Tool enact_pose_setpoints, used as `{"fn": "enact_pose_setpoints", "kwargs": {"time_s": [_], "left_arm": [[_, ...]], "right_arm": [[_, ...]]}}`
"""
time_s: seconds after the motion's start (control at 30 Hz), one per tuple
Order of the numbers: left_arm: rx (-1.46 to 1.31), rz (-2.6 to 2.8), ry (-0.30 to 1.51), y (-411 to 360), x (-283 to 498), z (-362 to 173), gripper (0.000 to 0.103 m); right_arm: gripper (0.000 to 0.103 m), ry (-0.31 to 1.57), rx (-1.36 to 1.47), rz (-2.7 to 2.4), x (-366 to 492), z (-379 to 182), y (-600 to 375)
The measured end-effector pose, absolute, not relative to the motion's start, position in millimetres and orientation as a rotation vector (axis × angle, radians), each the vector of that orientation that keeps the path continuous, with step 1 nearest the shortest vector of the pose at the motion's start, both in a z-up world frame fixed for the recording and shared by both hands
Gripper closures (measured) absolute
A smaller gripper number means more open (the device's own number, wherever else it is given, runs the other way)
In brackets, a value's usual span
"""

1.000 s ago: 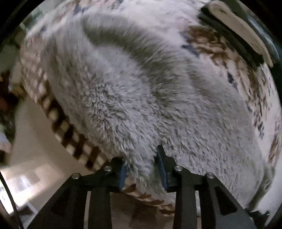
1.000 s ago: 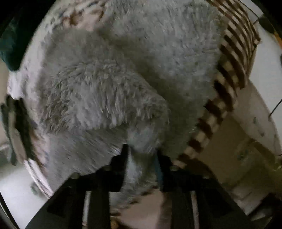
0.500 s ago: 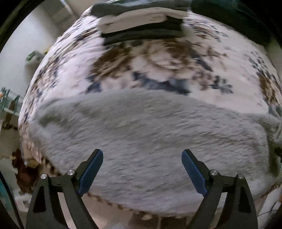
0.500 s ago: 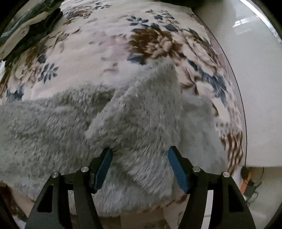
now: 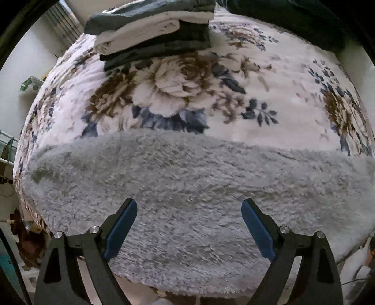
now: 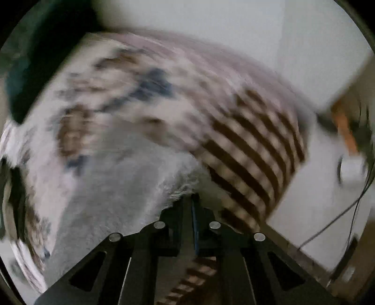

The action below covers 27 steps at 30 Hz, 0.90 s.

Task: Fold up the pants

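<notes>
Grey fluffy pants (image 5: pixel 187 169) lie flat in a long band across the floral bedspread (image 5: pixel 234 77), near the bed's front edge. My left gripper (image 5: pixel 189 204) hovers above them, wide open, with only fleece below and nothing between the fingers. The right wrist view is blurred by motion. There my right gripper (image 6: pixel 191 199) is shut at one end of the pants (image 6: pixel 112 199), its tips pinching the fuzzy edge beside the striped border (image 6: pixel 246 145) of the bedspread.
A stack of folded dark and white clothes (image 5: pixel 152 35) sits at the far side of the bed, with a dark green bundle (image 5: pixel 293 21) to its right. Pale floor (image 6: pixel 316 199) with a thin cable (image 6: pixel 339 211) lies beyond the bed's corner.
The left gripper let go of the pants' edge, opened wide and swung over the flat pants. The right gripper opened, moved to the pants' end at the bed corner and shut there.
</notes>
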<state>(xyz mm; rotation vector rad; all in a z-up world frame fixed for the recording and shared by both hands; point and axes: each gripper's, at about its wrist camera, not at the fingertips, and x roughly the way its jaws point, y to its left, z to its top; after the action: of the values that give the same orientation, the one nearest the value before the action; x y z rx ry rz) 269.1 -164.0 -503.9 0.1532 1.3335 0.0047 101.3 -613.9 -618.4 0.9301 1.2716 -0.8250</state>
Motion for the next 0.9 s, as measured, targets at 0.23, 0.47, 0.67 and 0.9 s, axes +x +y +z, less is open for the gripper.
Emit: {"fn": "enact_pose_setpoints", "kwargs": {"time_s": [0.23, 0.47, 0.67, 0.9], "left_arm": [[0.165, -0.034, 1.365, -178.7, 254.7, -510.3, 0.012], [0.166, -0.029, 1.409, -176.6, 240.5, -518.3, 0.012], [0.111, 0.014, 1.448, -148.8, 229.1, -516.7, 0.012], [-0.08, 0.099, 1.435, -70.9, 214.8, -507.8, 0.012]], "right_arm": [[0.053, 1.12, 1.25, -0.772, 46.9, -624.3, -616.7], [0.047, 1.134, 1.308, -0.546, 85.6, -656.4, -571.4], [0.094, 1.142, 1.117, -0.616, 100.0, -626.4, -555.8], [0.084, 1.336, 1.209, -0.595, 85.4, -653.2, -555.4]]}}
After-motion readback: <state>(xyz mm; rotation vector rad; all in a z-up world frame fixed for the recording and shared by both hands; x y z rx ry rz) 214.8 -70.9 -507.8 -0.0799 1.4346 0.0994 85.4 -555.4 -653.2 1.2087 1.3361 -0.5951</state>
